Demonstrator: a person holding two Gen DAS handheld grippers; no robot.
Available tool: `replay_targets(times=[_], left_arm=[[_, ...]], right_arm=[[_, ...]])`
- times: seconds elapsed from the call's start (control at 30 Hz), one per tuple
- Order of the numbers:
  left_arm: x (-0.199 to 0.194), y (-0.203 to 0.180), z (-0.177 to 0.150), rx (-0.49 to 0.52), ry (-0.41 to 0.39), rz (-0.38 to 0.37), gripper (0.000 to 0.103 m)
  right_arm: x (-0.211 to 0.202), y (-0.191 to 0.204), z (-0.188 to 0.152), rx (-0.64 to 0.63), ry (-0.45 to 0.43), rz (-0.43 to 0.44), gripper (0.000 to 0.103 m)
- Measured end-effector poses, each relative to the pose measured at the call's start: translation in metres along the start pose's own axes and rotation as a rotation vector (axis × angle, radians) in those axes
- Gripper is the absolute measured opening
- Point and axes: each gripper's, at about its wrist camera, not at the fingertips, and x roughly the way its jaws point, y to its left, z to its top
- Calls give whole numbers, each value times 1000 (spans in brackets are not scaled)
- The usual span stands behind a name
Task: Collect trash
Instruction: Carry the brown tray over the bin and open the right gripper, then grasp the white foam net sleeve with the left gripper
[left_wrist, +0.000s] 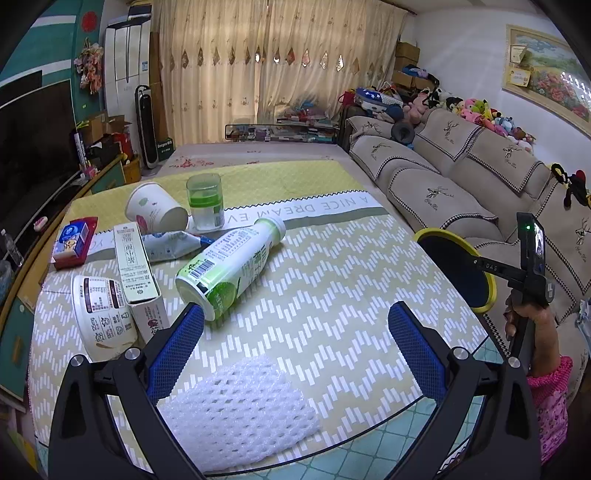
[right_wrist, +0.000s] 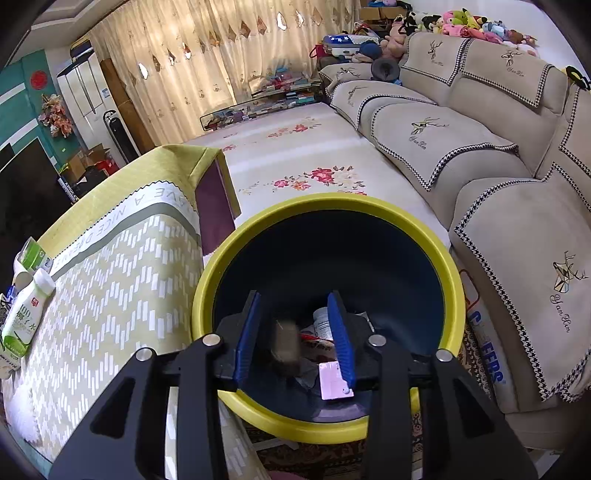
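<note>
With the right claw (right_wrist: 294, 334) parted over the yellow-rimmed bin (right_wrist: 207, 280), a blurred brown scrap (right_wrist: 286, 341) loose between its fingers, the empty, wide-open left claw (left_wrist: 295, 332) should close gently around the foam net (left_wrist: 240, 410) lying on the desk (left_wrist: 332, 266) just beneath it.

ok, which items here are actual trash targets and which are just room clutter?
Job:
white foam fruit net
tipped green-and-white plastic bottle
tipped white paper cup
yellow-rimmed dark bin

Lying about:
beige sofa
plush toys
black TV
</note>
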Motion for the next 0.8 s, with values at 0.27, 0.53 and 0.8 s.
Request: replay_targets(times=[0.27, 0.53, 0.8], left_arm=[[6, 9, -19, 30, 46, 36, 98], [13, 18, -61, 136, 154, 120, 98], [28, 25, -78, 181, 197, 144, 98]], right_arm=[[-6, 8, 1, -13, -12, 11, 39], [-10, 21, 1, -39, -20, 35, 40], [-9, 32, 1, -61, -15, 50, 41]])
